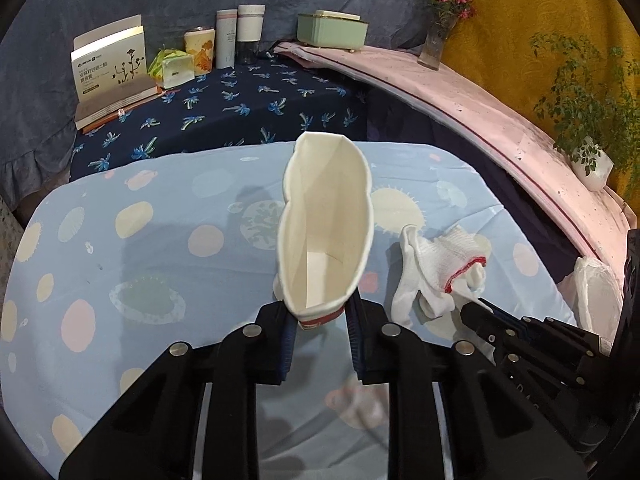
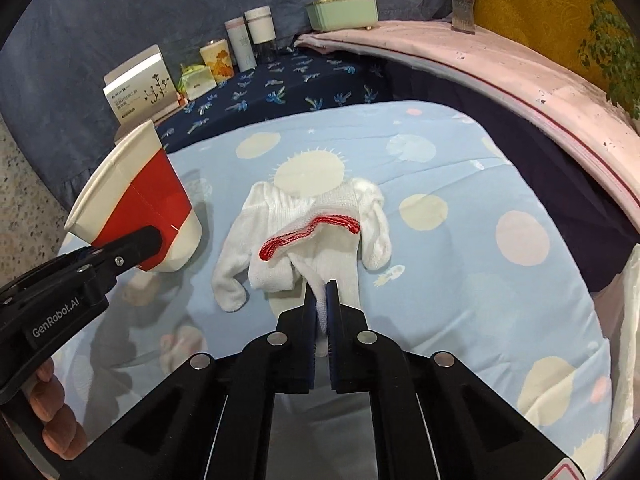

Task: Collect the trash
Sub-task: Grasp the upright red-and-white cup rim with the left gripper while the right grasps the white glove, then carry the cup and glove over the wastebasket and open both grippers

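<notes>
Paper cup (image 1: 326, 224) squeezed flat-sided between the pads of the left gripper (image 1: 322, 322), gripped low near its base, mouth tilted up and away. Left wrist view looks straight into the cup's white inside; only the right wrist view shows its red outer band and white base (image 2: 134, 204), and that it hangs above the left edge of the bed. White knit glove (image 2: 304, 236) with red cuff trim lies crumpled mid-cloth, just right of the cup. Right gripper (image 2: 321, 296) is clenched on a fold of the glove's near edge, white knit pinched between the blue pads. From the left wrist view the right gripper's tip (image 1: 476, 306) meets the glove, but the pinch itself is not visible there. Fingers (image 2: 52, 404) of the person's hand on the left gripper's handle show only in the right wrist view.

Surface: light blue sheet (image 1: 168, 248) with pale dots and suns, somewhat wrinkled. Beyond it, a navy cloth (image 1: 240, 108) printed with palms, blue-grey drape behind, yellow fabric at far right.

On the navy cloth: an open printed box (image 1: 110, 64), a green packet (image 1: 170, 66), a floral cup (image 1: 200, 50), two tall white containers (image 1: 240, 34). A pink ledge (image 1: 460, 96) carries a mint-green box (image 1: 332, 30), a vase of flowers (image 1: 436, 38) and a trailing green plant (image 1: 588, 104). A white plastic bag (image 1: 592, 292) sits at the bed's right edge.
</notes>
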A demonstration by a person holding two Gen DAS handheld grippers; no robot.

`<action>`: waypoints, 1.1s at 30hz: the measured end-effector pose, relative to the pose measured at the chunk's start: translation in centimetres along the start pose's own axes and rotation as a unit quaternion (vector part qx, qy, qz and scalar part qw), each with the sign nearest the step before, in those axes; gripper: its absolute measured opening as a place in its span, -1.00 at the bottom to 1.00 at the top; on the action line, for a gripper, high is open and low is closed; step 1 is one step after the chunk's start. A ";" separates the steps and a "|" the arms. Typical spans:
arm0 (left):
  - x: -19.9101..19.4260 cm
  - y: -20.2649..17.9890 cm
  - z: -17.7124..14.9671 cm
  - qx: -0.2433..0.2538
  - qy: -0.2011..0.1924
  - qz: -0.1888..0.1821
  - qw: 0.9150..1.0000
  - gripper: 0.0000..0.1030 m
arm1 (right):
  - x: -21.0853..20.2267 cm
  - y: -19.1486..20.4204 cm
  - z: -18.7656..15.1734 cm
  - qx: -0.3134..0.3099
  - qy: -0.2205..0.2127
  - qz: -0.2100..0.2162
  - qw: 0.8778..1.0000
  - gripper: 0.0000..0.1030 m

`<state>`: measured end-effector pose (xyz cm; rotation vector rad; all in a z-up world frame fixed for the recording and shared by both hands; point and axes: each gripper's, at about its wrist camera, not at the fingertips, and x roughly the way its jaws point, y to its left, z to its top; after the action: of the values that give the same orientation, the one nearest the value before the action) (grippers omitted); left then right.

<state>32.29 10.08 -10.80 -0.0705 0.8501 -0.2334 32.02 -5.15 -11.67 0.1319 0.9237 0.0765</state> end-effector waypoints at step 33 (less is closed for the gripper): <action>-10.1 -21.9 -1.2 0.122 -0.042 -0.092 0.987 -0.58 | -22.6 -14.7 -1.6 0.098 -0.174 -0.058 0.978 -0.91</action>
<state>21.12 -8.81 -0.79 0.0707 0.7264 -0.5040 17.34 -22.37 3.06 0.2644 0.5862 -0.1430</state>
